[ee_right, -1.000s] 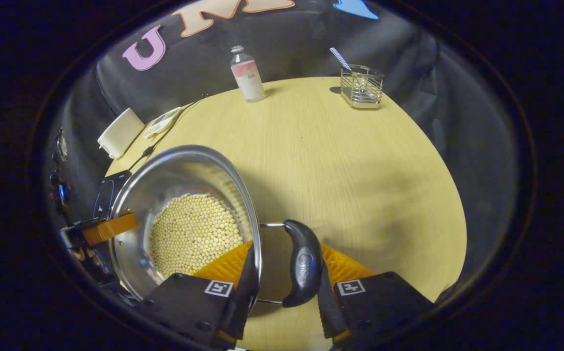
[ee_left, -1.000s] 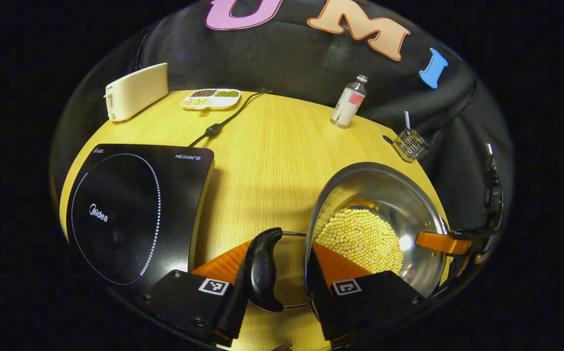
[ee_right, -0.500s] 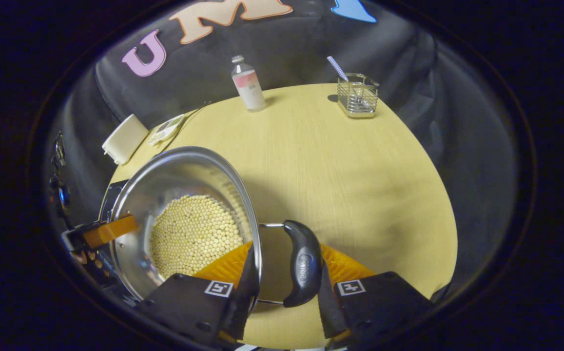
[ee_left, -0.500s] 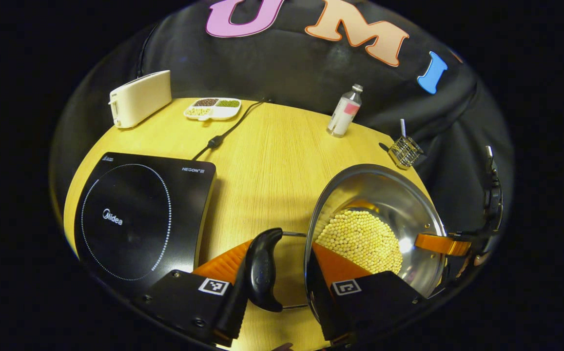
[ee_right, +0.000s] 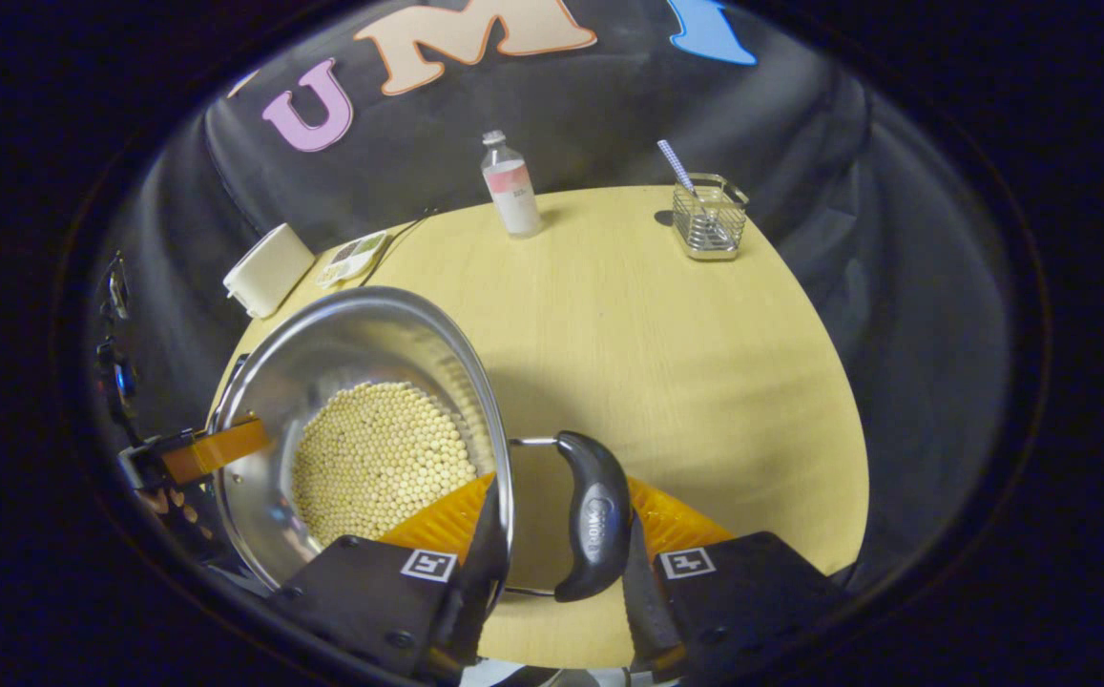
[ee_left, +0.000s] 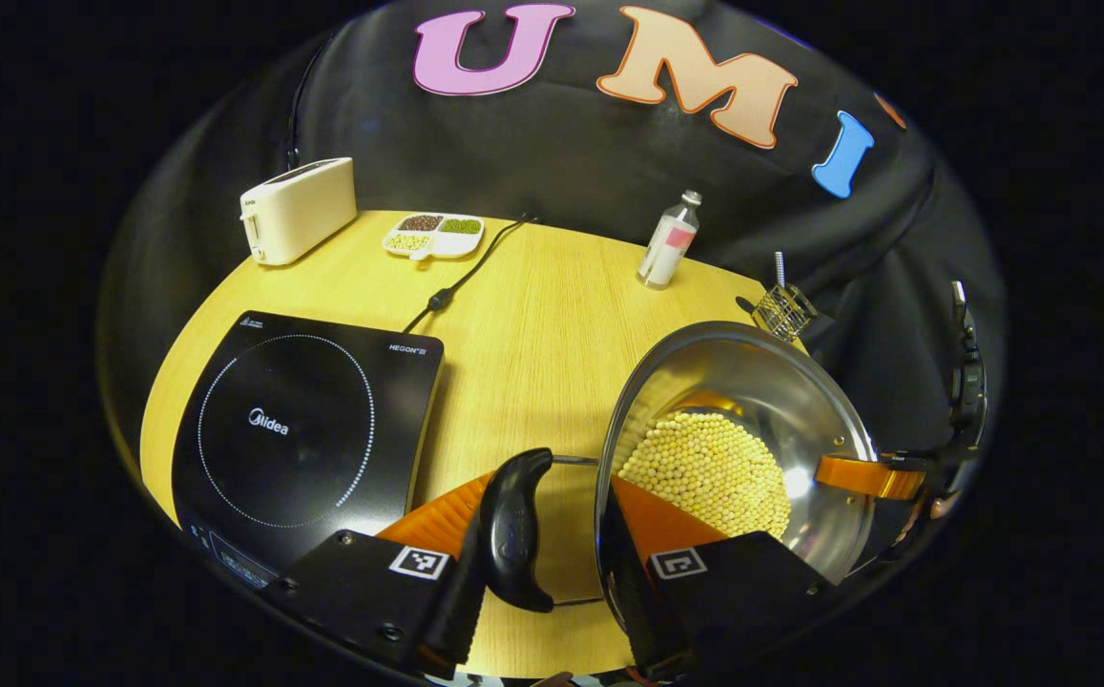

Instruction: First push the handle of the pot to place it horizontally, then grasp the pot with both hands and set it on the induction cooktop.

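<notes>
A steel pot (ee_left: 752, 377) holding pale yellow beans (ee_left: 709, 472) hangs above the wooden table (ee_left: 532, 324). My left gripper (ee_left: 547, 520) is shut across the pot's rim and its black left handle (ee_left: 513, 530), with one finger inside the pot. My right gripper (ee_right: 556, 520) is shut the same way on the pot (ee_right: 351, 334) at its right handle (ee_right: 594, 515). Each view shows the other gripper on the pot's far rim: the right gripper (ee_left: 871, 475) and the left gripper (ee_right: 213, 450). The black induction cooktop (ee_left: 303, 439) lies on the table, left of the pot.
A cream toaster (ee_left: 299, 210), a divided dish of beans (ee_left: 432, 236) and the cooktop's cable (ee_left: 461, 277) sit at the table's back left. A bottle (ee_right: 511, 186) and a wire holder (ee_right: 709, 215) with a utensil stand along the back edge.
Both grippers have risen with the pot held between them, so the table and cooktop look smaller and farther below. The grip on both handles is unchanged.
</notes>
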Available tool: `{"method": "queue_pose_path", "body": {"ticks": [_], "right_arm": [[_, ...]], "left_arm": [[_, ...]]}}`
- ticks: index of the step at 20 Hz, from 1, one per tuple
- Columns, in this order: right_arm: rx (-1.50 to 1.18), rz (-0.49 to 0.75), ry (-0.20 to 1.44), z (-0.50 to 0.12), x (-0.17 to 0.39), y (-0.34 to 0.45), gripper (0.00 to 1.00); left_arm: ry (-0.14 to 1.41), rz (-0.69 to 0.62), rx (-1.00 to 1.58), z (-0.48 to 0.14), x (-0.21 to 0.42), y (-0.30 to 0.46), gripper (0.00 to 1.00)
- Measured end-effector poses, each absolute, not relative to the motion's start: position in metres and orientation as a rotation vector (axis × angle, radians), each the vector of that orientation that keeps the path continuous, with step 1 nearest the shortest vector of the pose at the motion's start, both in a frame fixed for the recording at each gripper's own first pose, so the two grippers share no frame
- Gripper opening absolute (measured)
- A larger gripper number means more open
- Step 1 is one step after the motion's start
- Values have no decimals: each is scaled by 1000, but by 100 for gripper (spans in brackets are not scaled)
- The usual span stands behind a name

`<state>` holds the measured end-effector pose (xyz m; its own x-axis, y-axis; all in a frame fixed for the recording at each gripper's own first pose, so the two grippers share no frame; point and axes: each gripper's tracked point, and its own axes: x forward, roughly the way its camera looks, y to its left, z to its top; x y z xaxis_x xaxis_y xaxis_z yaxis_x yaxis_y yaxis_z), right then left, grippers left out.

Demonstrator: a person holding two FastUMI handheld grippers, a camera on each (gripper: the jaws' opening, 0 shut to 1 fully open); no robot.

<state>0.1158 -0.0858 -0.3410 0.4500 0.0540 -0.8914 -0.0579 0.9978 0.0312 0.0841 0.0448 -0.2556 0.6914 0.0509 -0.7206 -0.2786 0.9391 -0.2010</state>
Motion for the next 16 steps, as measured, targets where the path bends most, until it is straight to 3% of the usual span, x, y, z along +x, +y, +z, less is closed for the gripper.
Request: {"method": "queue_pose_path", "body": {"ticks": [9, 10, 11, 15, 16], "right_arm": [[22, -32, 1079, -336, 107, -13, 58], [29, -38, 1076, -337, 106, -3, 63], [34, -45, 1077, -337, 103, 10, 58], [38, -40, 1072, -341, 101, 60, 58], [38, -36, 1070, -341, 102, 73, 63]], "left_arm": [[822, 100, -309, -249, 79, 117, 64], [825, 93, -305, -247, 76, 127, 63], [825, 88, -299, -247, 72, 139, 63], [828, 93, -302, -244, 57, 187, 63], [828, 94, -302, -244, 53, 199, 64]]}}
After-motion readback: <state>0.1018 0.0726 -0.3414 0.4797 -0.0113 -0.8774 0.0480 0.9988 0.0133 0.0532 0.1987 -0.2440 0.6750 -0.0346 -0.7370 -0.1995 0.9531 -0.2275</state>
